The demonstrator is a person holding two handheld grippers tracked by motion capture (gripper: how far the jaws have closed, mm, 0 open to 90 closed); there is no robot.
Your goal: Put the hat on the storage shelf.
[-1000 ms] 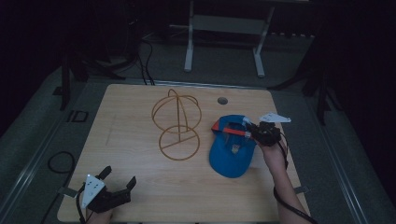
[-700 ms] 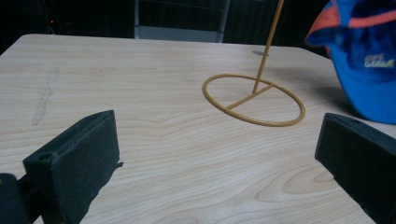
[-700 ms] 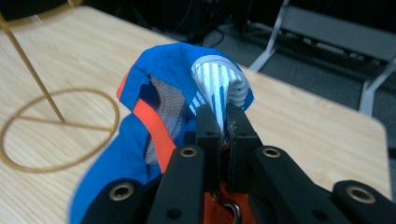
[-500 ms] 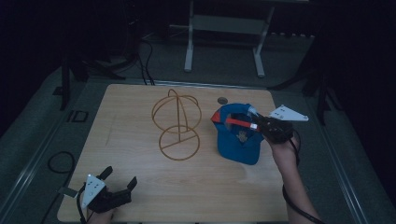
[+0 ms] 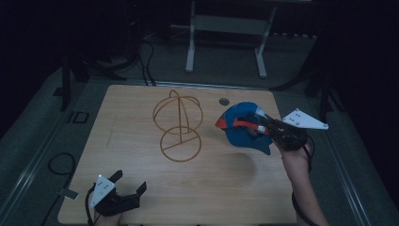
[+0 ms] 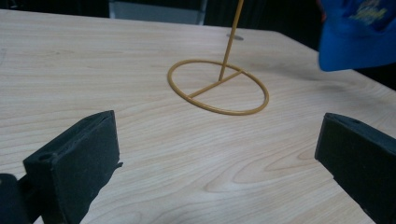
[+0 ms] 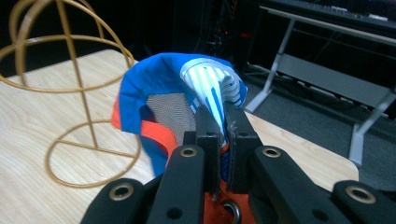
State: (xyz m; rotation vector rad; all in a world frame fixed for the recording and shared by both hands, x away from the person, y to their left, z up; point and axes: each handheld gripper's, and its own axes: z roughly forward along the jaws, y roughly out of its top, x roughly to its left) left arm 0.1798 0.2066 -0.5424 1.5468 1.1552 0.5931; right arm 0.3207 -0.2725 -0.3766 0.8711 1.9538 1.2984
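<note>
A blue cap [image 5: 242, 126] with an orange strap hangs above the wooden table [image 5: 141, 108] out at about three o'clock, lifted clear of the surface so that its shadow falls on the wood below it toward the near edge. The right gripper [image 5: 263, 123] has it, jaws pressed together on a fold of the cap's fabric; from the right gripper view the two black jaws pinch the striped inner lining, with the mesh panel and orange strap of the cap [image 7: 168, 102] just to their left. The person's right hand [image 5: 294, 157] and forearm come up from the five o'clock corner, and the grey three-cornered plate sits on top of the tool. Near the middle of the table, a little toward twelve o'clock, stands a gold wire stand [image 5: 179, 123], a round ring base with an upright rod and a wire globe on top; the cap is just beside it to the right, not touching. Down at seven o'clock, near the table's front edge, the left gripper [image 5: 126, 184] rests low with its jaws spread wide apart and nothing between them, pointing toward the stand's ring base [image 6: 218, 87].
</note>
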